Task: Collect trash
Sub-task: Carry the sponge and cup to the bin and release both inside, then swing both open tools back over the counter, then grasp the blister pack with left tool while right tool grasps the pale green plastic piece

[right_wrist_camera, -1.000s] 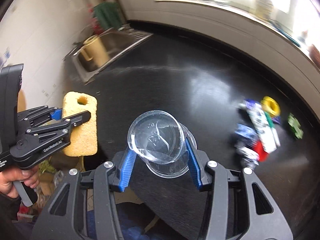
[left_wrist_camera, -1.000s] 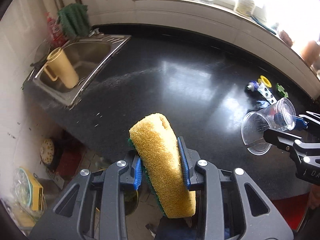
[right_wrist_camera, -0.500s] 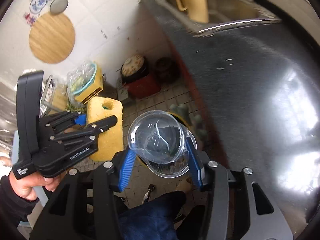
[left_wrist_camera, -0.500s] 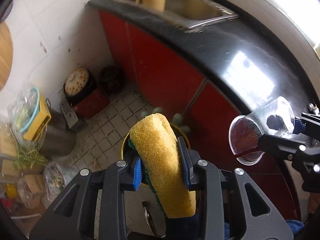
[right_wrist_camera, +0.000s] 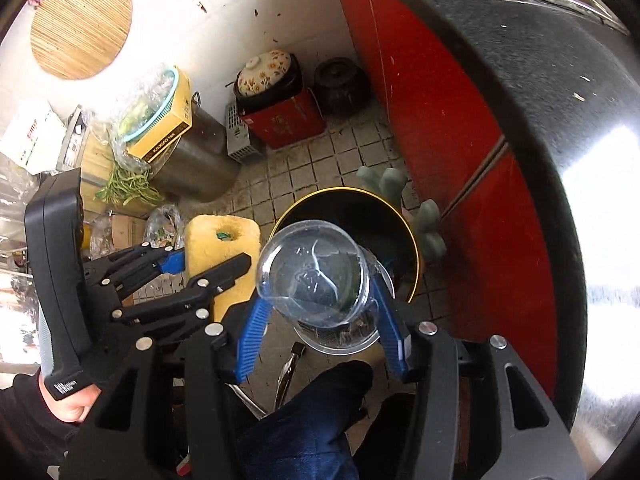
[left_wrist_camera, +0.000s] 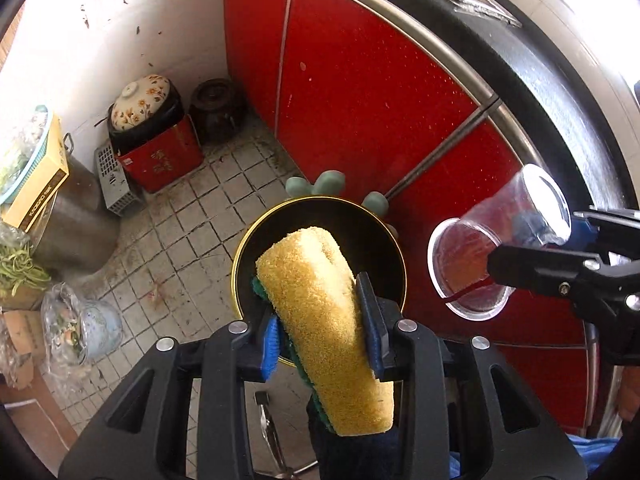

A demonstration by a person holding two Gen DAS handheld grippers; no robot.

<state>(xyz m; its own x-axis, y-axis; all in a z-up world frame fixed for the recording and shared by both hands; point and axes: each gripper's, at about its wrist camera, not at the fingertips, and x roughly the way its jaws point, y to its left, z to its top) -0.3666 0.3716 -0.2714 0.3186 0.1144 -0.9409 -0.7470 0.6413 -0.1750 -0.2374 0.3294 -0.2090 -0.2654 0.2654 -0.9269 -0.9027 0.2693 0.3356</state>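
Observation:
My left gripper [left_wrist_camera: 322,320] is shut on a yellow sponge [left_wrist_camera: 320,312] with a green scouring back, held above a black trash bin with a gold rim [left_wrist_camera: 240,256] on the tiled floor. My right gripper [right_wrist_camera: 320,320] is shut on a clear plastic cup [right_wrist_camera: 316,276], held on its side over the same bin [right_wrist_camera: 416,264]. The cup also shows in the left wrist view [left_wrist_camera: 500,240], to the right of the bin. The sponge shows in the right wrist view [right_wrist_camera: 218,248], left of the cup.
Red cabinet doors [left_wrist_camera: 360,80] and the black countertop edge [left_wrist_camera: 560,100] stand to the right. A red box with a floral-lidded pot [left_wrist_camera: 148,128], a dark jar [left_wrist_camera: 218,108], a steel pot [left_wrist_camera: 76,216] and bags of scraps [left_wrist_camera: 76,324] line the floor at left. Green glove fingers [left_wrist_camera: 328,184] hang behind the bin.
Both grippers have swung away from the countertop and down toward the floor. The bin is now directly under the sponge and the cup, closer than before.

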